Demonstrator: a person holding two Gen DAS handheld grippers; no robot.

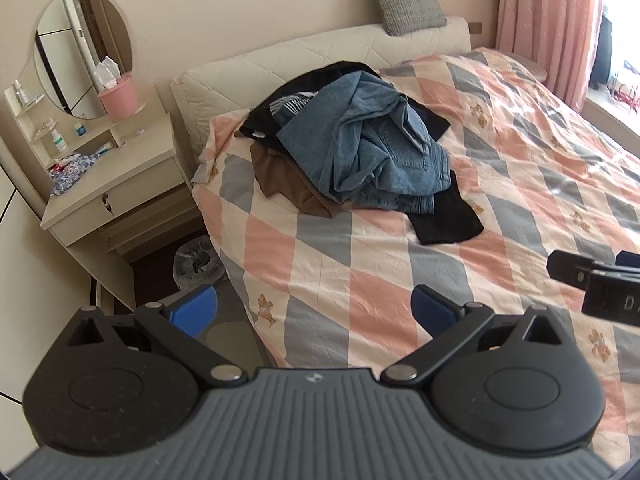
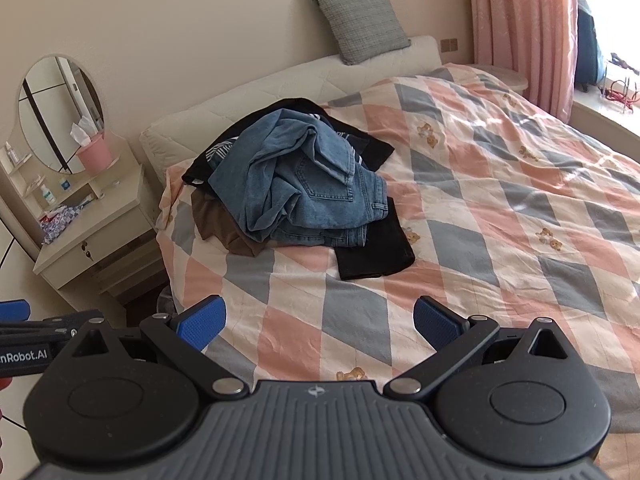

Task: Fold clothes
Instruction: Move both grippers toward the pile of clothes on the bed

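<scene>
A heap of clothes lies on the bed near the headboard. Crumpled blue jeans (image 1: 372, 148) (image 2: 304, 184) sit on top, over a brown garment (image 1: 288, 184) (image 2: 224, 224) and black garments (image 1: 444, 216) (image 2: 376, 252). My left gripper (image 1: 316, 308) hovers open over the bed's near left corner, well short of the heap, with nothing between its blue pads. My right gripper (image 2: 320, 320) is open too, empty, above the quilt in front of the heap. The right gripper's black body (image 1: 600, 284) shows at the left view's right edge.
The bed carries a pink, grey and white diamond quilt (image 1: 520, 184) (image 2: 500, 208) with a grey pillow (image 2: 360, 20) on the headboard. A cream dressing table (image 1: 104, 184) with a round mirror stands left of the bed, a bin (image 1: 196, 260) beside it. Pink curtains (image 2: 520, 20) hang at the right.
</scene>
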